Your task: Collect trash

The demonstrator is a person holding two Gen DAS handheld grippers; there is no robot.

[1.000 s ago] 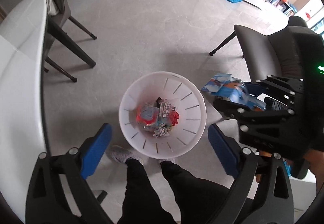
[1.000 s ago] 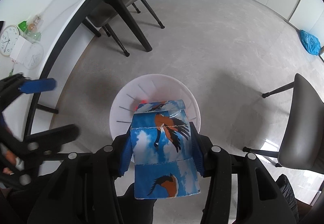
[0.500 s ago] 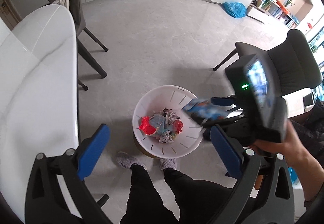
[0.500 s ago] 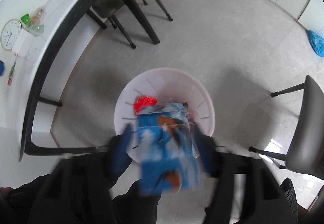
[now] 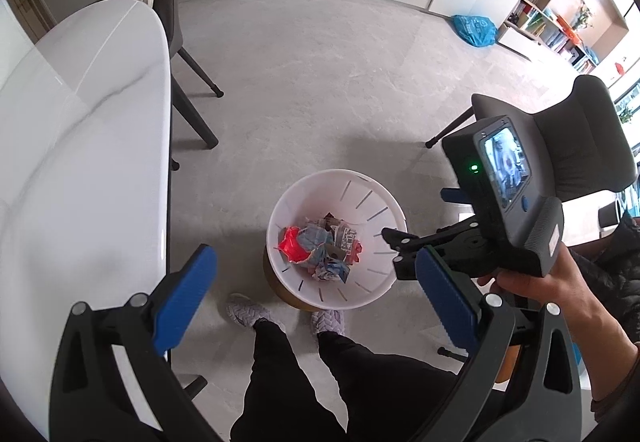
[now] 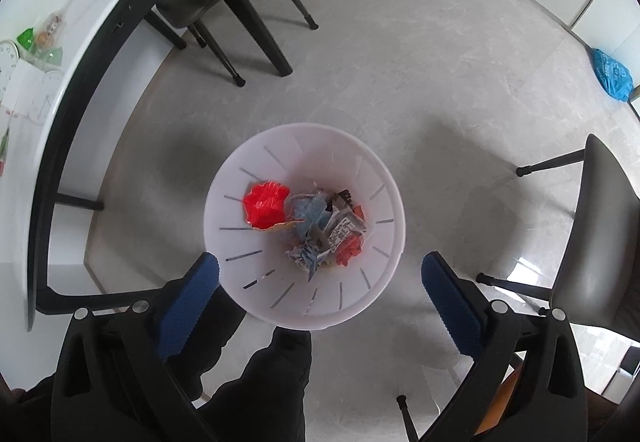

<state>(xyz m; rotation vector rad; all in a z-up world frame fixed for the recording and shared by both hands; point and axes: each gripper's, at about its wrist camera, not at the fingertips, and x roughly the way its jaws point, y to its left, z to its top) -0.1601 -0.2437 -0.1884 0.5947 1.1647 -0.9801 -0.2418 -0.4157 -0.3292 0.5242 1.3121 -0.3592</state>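
Observation:
A white slotted trash bin (image 6: 256,146) stands on the floor below both grippers and holds crumpled trash: a red piece (image 6: 266,204), blue wrappers (image 6: 308,210) and printed paper (image 6: 340,230). My right gripper (image 6: 318,298) hangs over the bin's near rim. Its jaws are opening, with nothing between the blue pads (image 6: 188,302). In the left wrist view the bin (image 5: 320,178) sits ahead of my open, empty left gripper (image 5: 316,302). The right gripper (image 5: 416,218), held by a hand (image 5: 532,282), hovers at the bin's right rim.
A white table (image 5: 80,162) runs along the left, with a clock (image 6: 8,58) and small items on it. Dark chairs (image 5: 156,2) (image 6: 600,222) stand at the back left and the right. A blue bag (image 5: 476,28) lies on the floor. The person's legs (image 5: 280,362) are just behind the bin.
The right gripper's jaws spread and the blue bird-print packet dropped out of them into the bin. The left gripper rose, so the bin looks smaller.

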